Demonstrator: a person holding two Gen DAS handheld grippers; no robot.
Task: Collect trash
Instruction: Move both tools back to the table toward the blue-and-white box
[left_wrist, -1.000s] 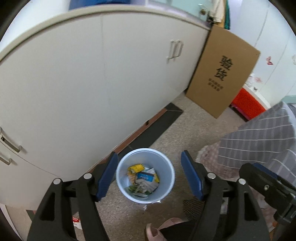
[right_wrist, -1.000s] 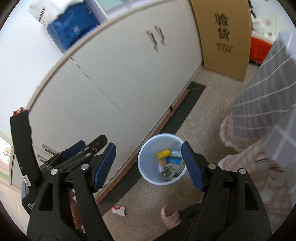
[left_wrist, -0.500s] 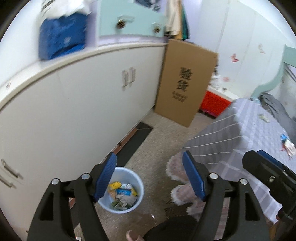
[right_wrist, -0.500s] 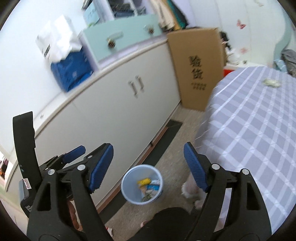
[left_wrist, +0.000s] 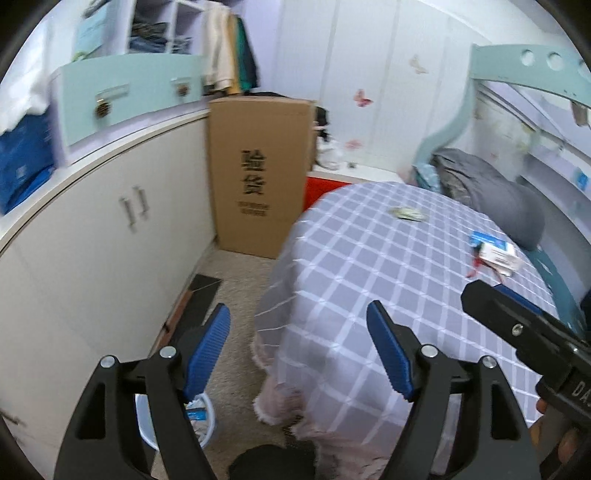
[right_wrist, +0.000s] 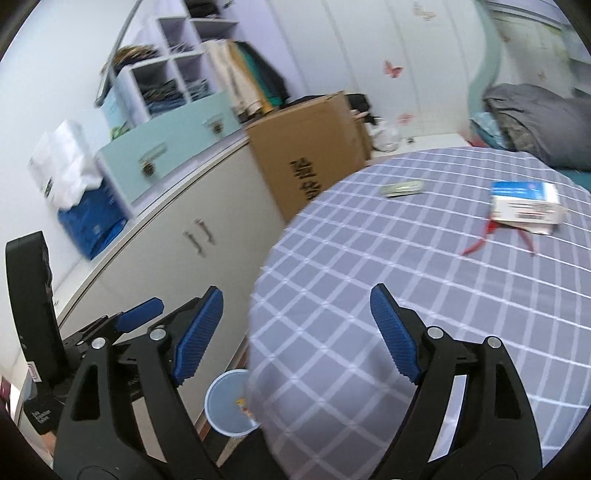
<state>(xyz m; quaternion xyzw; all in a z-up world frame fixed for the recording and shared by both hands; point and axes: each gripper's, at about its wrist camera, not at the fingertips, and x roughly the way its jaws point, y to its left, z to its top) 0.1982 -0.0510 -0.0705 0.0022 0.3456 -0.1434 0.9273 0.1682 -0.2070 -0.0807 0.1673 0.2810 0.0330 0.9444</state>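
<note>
A round table under a lilac checked cloth (left_wrist: 369, 266) (right_wrist: 369, 258) fills the right of both views. On its far side lie a blue-and-white box (left_wrist: 495, 253) (right_wrist: 524, 203), a flat greenish wrapper (left_wrist: 406, 213) (right_wrist: 402, 189) and a red scrap (right_wrist: 476, 243). The pale blue bin (right_wrist: 225, 402) (left_wrist: 207, 410) with trash in it stands on the floor by the table's left edge, partly hidden. My left gripper (left_wrist: 297, 310) hangs open and empty over the near edge. My right gripper (right_wrist: 295, 291) is also empty, its jaws opening.
A long white cabinet (left_wrist: 92, 240) runs down the left, with a teal drawer unit (left_wrist: 129, 99) and a blue bag on top. A tall cardboard box (left_wrist: 258, 177) leans at its far end beside a red crate (left_wrist: 325, 188). Grey bedding (left_wrist: 498, 195) lies behind the table.
Both views have swung up and to the right, from the bin on the floor to the tabletop. The bin slid to the bottom edge. The trash on the table came into sight.
</note>
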